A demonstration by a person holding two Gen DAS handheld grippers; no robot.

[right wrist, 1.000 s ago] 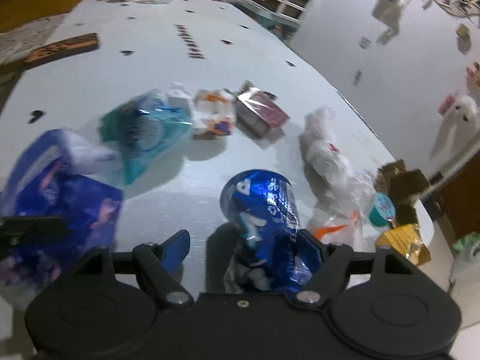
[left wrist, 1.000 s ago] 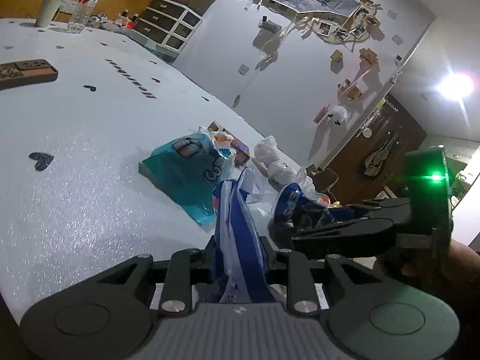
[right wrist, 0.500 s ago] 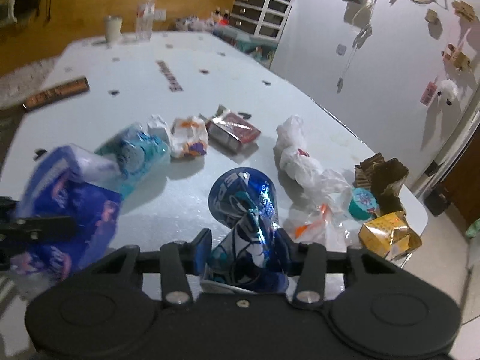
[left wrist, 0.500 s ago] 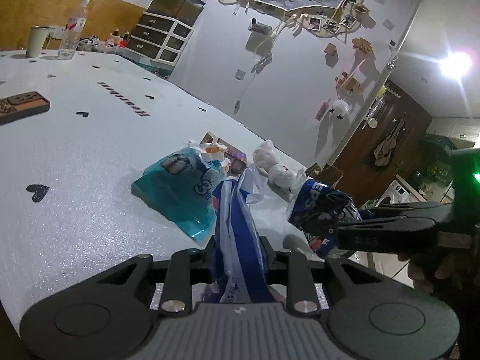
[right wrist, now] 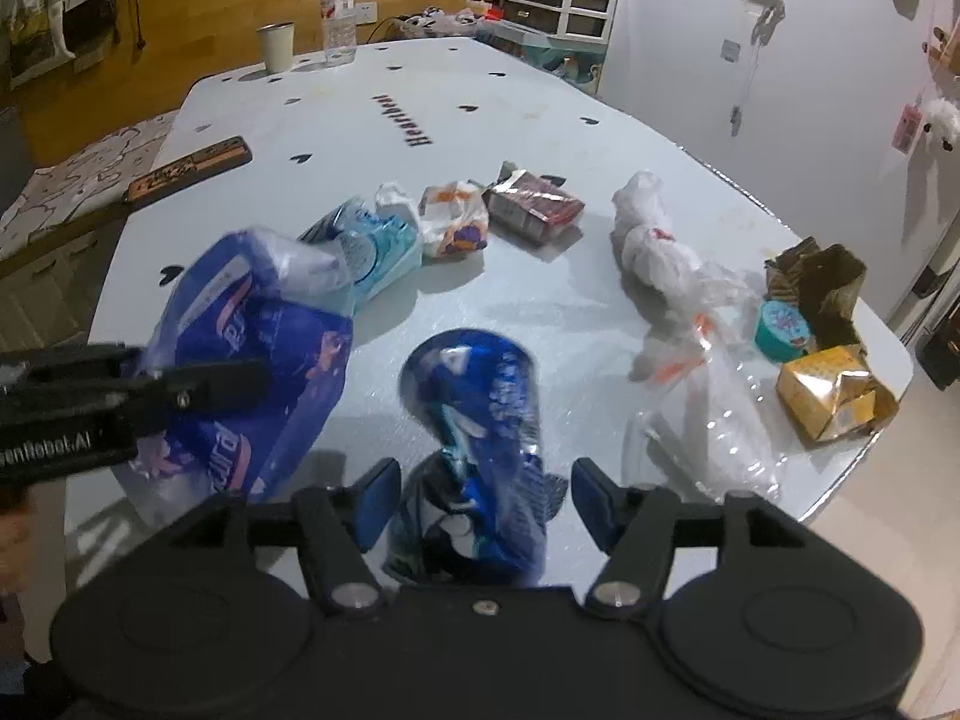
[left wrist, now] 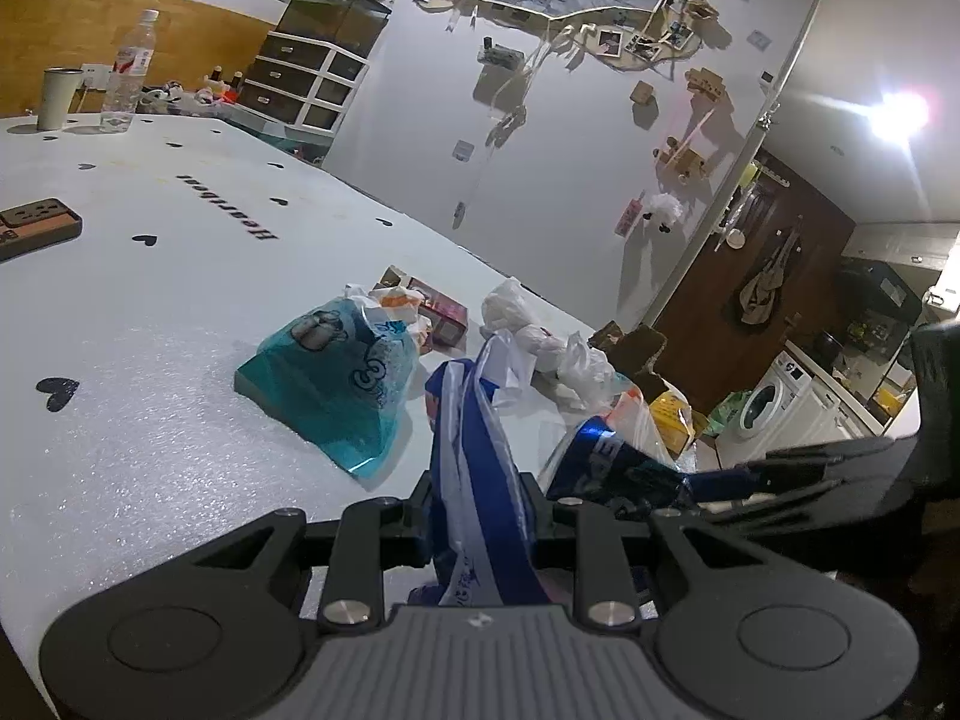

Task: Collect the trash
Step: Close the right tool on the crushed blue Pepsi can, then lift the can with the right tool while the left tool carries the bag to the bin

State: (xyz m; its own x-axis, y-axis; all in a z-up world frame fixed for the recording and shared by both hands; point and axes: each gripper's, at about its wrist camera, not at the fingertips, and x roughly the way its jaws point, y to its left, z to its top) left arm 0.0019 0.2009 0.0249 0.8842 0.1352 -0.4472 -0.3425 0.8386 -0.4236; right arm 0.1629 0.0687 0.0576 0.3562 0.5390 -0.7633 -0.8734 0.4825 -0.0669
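While both grippers hung over it, the white counter (right wrist: 540, 120) w/ black hearts and lettering filled most of each view, trash strewn along its near end.

Left gripper (left wrist: 480, 516) had its jaws pressed close, pinching the blue-and-white plastic bag (right wrist: 252, 372) by a bunched fold; in the right wrist view that bag hung open and puffed at the left, off the counter.

Right gripper (right wrist: 480, 492) had its jaws spread apart, having just been opening; the crumpled blue chip bag (right wrist: 480, 420) sat between them, pads not pressing on it, a gap showing on each side. Whether the chip bag rested on the counter or on the gripper body, can't tell.

Behind these, approx. in a row on the counter: teal pouch (right wrist: 372, 246), just beside it a small white-and-orange wrapper (right wrist: 450, 222), then a dark red packet (right wrist: 534, 210). Further right, a knotted white plastic bag (right wrist: 648, 234) ran into a clear plastic sheet (right wrist: 708, 408) near the counter edge. By that edge: torn brown cardboard box (right wrist: 828, 282), yellow carton (right wrist: 834, 396), small teal round lid (right wrist: 783, 330) between them.

Far end of counter: water bottle (right wrist: 338, 12) and pale cup (right wrist: 276, 45), side by side. Dark flat bar (right wrist: 186, 171) lay near the left edge.
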